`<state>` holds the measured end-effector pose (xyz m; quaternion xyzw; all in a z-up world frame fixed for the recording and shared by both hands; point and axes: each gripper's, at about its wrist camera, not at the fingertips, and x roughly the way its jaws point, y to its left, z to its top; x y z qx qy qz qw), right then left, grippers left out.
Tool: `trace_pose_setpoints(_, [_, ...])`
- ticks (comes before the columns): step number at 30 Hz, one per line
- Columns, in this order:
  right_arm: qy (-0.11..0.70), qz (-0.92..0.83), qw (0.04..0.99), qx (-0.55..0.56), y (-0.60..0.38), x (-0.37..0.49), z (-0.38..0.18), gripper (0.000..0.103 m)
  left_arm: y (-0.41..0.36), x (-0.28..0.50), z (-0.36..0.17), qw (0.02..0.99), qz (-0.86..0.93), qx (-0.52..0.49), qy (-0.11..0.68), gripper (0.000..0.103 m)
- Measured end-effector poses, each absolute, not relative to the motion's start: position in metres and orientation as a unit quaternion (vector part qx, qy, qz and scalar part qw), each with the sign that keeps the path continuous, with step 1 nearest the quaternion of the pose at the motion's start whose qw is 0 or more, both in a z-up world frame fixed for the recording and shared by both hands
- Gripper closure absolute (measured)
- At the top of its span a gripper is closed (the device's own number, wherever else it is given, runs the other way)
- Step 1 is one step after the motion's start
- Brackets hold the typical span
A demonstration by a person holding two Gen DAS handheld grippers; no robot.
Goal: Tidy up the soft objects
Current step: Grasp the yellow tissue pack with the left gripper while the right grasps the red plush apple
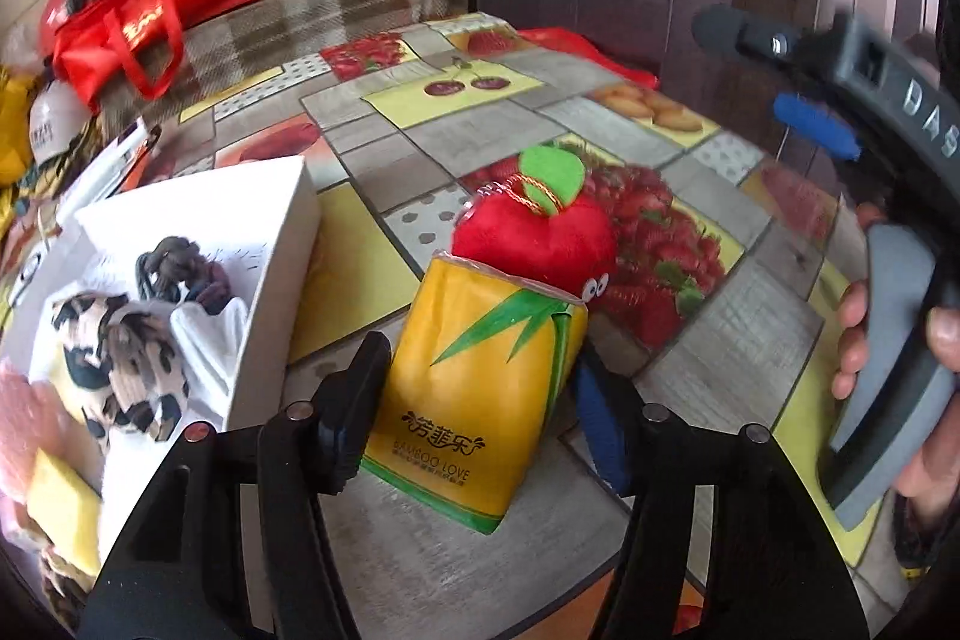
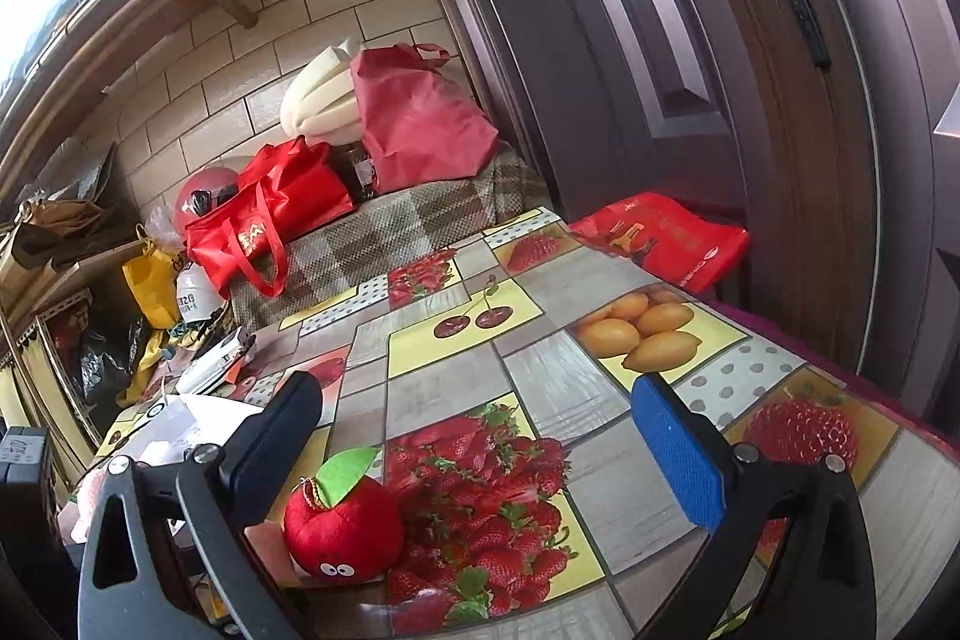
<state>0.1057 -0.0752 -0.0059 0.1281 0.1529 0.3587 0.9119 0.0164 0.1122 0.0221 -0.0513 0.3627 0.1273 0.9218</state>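
Worktop (image 2: 540, 394) carries a fruit-print oilcloth; brick wall and bags behind, dark door at right. At left, a white box (image 1: 264, 232) holds soft items near the worktop's edge. Left tool (image 1: 480, 388) grips the yellow tissue pack (image 1: 480, 388), long axis pointing away toward the plush apple (image 1: 534, 235) touching its far end. Right tool (image 2: 480, 436) stands wide, empty, above bare oilcloth; far edge near.
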Motion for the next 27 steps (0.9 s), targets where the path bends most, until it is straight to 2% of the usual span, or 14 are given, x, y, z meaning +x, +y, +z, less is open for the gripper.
trace_pose_setpoints(4, [0.171, 0.37, 0.905, 0.124, -0.07, 0.112, -0.008, 0.0, 0.115, -0.011, 0.032, 0.935, 0.136, -0.073, 0.318, 0.046])
trace_pose_setpoints(8, [0.208, 0.402, 0.89, 0.06, -0.039, 0.113, -0.009, 0.0, 0.109, -0.042, 0.043, 0.948, 0.149, -0.062, 0.276, 0.046])
trace_pose_setpoints(13, [0.233, 0.45, 0.859, -0.076, 0.015, 0.093, -0.015, 0.0, 0.105, -0.05, 0.046, 0.95, 0.157, -0.05, 0.266, 0.046])
trace_pose_setpoints(16, [0.265, 0.456, 0.844, -0.097, 0.032, 0.097, -0.023, 0.001, 0.11, -0.05, 0.045, 0.947, 0.162, -0.061, 0.269, 0.046])
trace_pose_setpoints(19, [0.304, 0.465, 0.826, -0.099, 0.038, 0.108, -0.032, 0.016, 0.112, -0.053, 0.046, 0.949, 0.164, -0.067, 0.26, 0.046])
trace_pose_setpoints(23, [0.288, 0.473, 0.827, -0.1, 0.034, 0.1, -0.029, 0.016, 0.108, -0.053, 0.047, 0.951, 0.166, -0.056, 0.256, 0.046])
trace_pose_setpoints(27, [0.28, 0.467, 0.826, -0.145, 0.049, 0.09, -0.03, 0.016, 0.104, -0.055, 0.048, 0.953, 0.17, -0.045, 0.248, 0.046])
